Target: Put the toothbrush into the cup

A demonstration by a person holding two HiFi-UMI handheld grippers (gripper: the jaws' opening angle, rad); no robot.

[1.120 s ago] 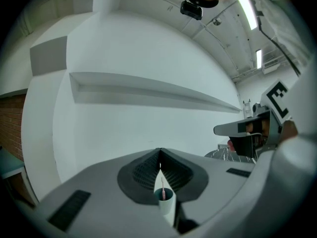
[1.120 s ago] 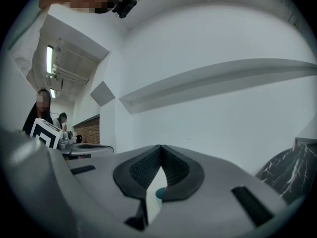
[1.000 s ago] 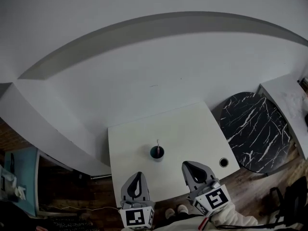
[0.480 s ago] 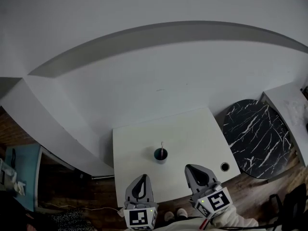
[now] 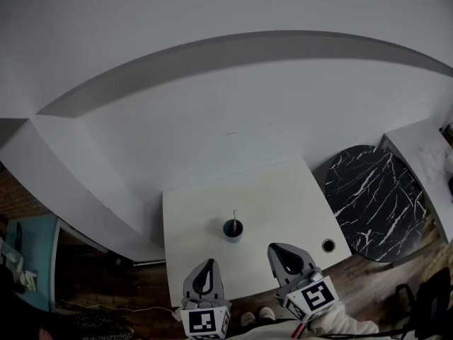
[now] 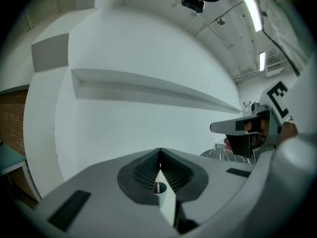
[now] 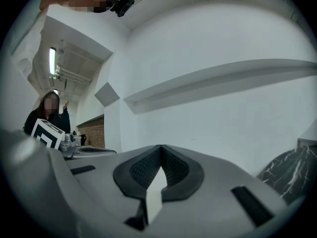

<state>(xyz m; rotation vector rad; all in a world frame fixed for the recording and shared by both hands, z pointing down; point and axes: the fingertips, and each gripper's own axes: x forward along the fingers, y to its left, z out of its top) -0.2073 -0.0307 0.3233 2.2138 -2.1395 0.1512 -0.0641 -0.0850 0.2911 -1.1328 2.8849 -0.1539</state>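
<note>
The head camera sits high up and looks steeply down. The worktop (image 5: 269,190) looks small and far below, with the left tongs (image 5: 207,266) and right tongs (image 5: 277,250) at its near edge. A camera rides on each pair of tongs, very close behind them, and looks level along them toward the far white wall (image 5: 212,119). The left one and the head camera both see the cup (image 5: 232,228). The right one and the head camera both see the dark round table (image 5: 375,190) on the right. All three see the wall's long ledge (image 5: 233,46).
</note>
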